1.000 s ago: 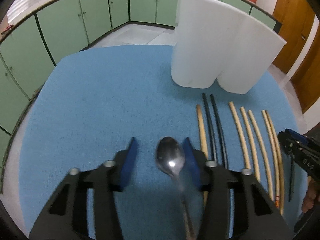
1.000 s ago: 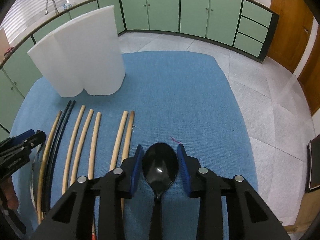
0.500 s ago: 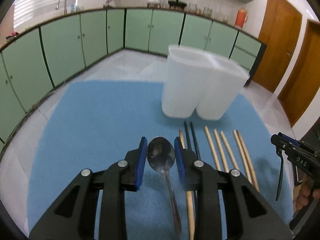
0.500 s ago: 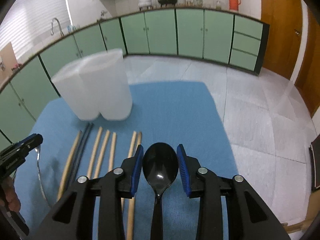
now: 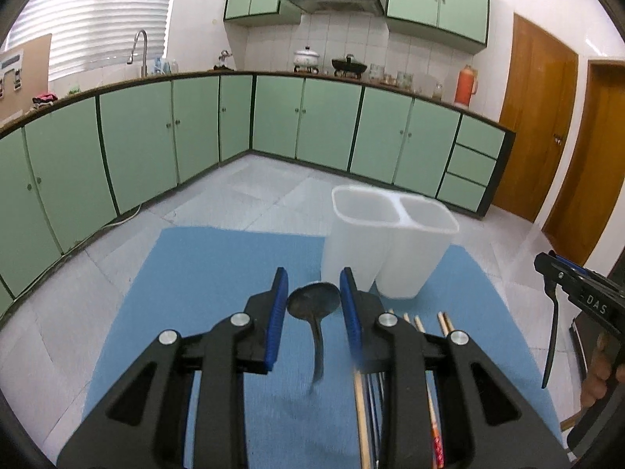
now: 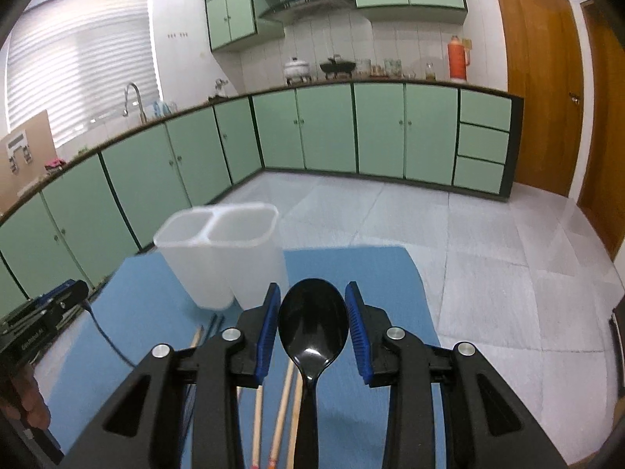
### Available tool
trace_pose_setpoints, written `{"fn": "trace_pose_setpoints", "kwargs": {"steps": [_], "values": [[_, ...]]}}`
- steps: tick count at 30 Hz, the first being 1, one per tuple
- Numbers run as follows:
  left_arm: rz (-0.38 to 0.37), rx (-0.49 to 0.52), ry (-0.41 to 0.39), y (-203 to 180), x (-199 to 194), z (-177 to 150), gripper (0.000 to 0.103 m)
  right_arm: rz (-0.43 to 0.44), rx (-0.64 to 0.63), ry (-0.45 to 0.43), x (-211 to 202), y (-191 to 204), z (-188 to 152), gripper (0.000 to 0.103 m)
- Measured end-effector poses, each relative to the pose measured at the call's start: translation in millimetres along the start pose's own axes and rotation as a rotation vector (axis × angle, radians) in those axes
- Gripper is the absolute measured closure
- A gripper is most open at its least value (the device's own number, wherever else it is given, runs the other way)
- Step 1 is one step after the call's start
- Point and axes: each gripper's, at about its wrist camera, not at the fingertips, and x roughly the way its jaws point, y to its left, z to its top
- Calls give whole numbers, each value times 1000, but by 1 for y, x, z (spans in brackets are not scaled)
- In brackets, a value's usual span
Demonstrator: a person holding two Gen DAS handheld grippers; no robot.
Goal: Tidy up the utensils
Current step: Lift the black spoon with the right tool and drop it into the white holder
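My left gripper [image 5: 313,297] is shut on the bowl of a metal spoon [image 5: 312,301], whose handle hangs down above the blue mat [image 5: 195,273]. My right gripper [image 6: 312,312] is shut on the bowl of a black spoon [image 6: 312,324]. A white two-compartment holder [image 5: 390,250] stands upright ahead of both, its rims open; in the right wrist view the holder [image 6: 222,258] is ahead to the left. Each view catches the other gripper at its edge: the right gripper [image 5: 547,264] with its spoon dangling, and the left gripper [image 6: 76,287].
Several wooden and black chopsticks [image 5: 361,410] lie in a row on the mat below the grippers; the right wrist view also shows these chopsticks [image 6: 279,422]. Green kitchen cabinets [image 5: 156,148] and tiled floor [image 6: 468,242] surround the table. A hand [image 5: 597,375] holds the right gripper.
Both grippers have risen and tipped upward, carrying their spoons off the mat. The left jaws closed in on the metal spoon's bowl. The holder's open rims have come into view.
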Motion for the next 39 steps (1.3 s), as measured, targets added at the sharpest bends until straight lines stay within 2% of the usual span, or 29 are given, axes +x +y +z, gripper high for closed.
{"fn": "trace_pose_setpoints", "kwargs": {"steps": [9, 19, 24, 30, 39], "values": [[-6, -23, -112, 2, -10, 44, 77, 72, 5, -165, 1, 12, 42, 69], [-45, -37, -249, -18, -4, 112, 77, 100, 18, -280, 42, 27, 94, 69], [-85, -43, -280, -33, 14, 137, 77, 103, 26, -339, 61, 32, 112, 69], [-109, -20, -244, -48, 52, 142, 77, 104, 45, -357, 96, 33, 119, 69], [-113, -15, -136, -44, 107, 109, 77, 104, 37, -293, 138, 39, 93, 69]]}}
